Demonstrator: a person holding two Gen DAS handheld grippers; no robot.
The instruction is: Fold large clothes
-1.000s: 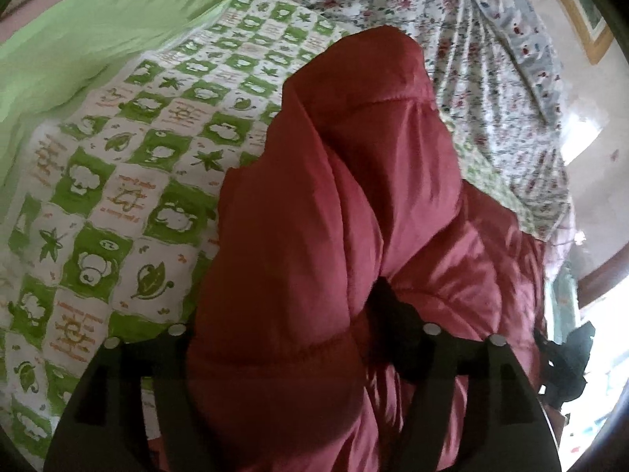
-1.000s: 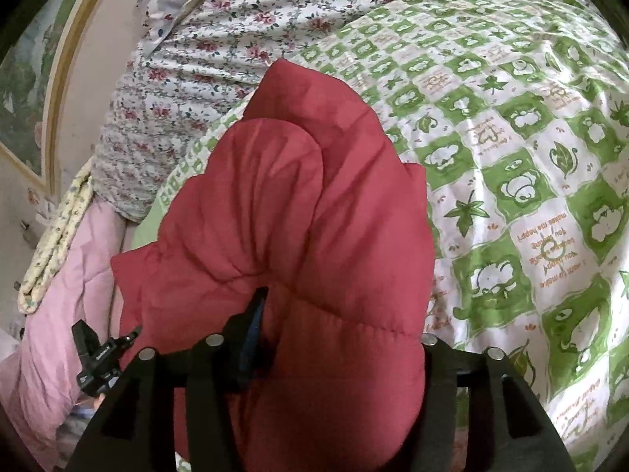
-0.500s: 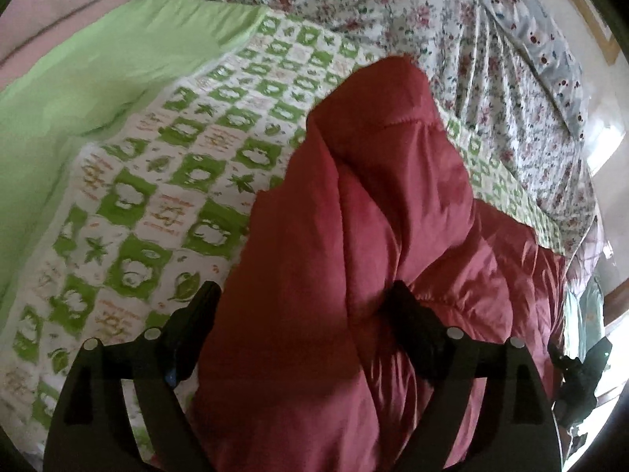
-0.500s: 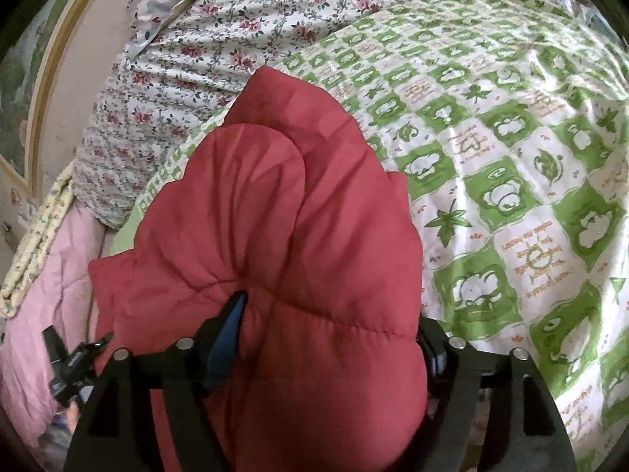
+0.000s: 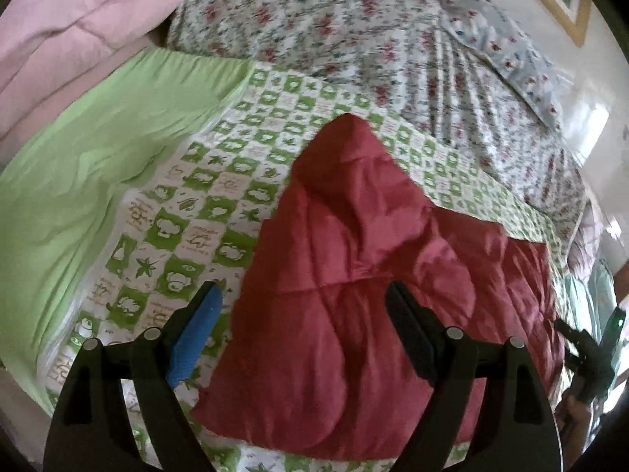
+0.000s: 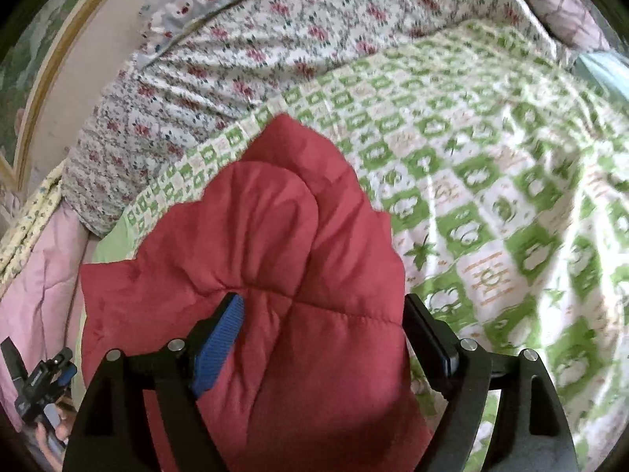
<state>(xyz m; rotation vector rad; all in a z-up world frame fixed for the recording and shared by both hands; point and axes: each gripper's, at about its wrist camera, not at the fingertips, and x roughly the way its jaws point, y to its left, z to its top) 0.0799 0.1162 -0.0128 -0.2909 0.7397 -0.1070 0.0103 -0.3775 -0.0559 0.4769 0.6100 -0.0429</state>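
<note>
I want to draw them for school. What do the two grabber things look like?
Each hand-held gripper, left and right, is a black, flat, wing-shaped frame with cut-out holes and small silver bolts. Two black fingers fan out like a V. A ribbed blue pad lines the inside of a finger. No cables or sleeves show.

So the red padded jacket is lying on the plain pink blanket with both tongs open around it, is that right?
Not quite: the red padded jacket lies on the green-and-white checked bedspread, as both wrist views show. The left tongs and right tongs are indeed open.
</note>
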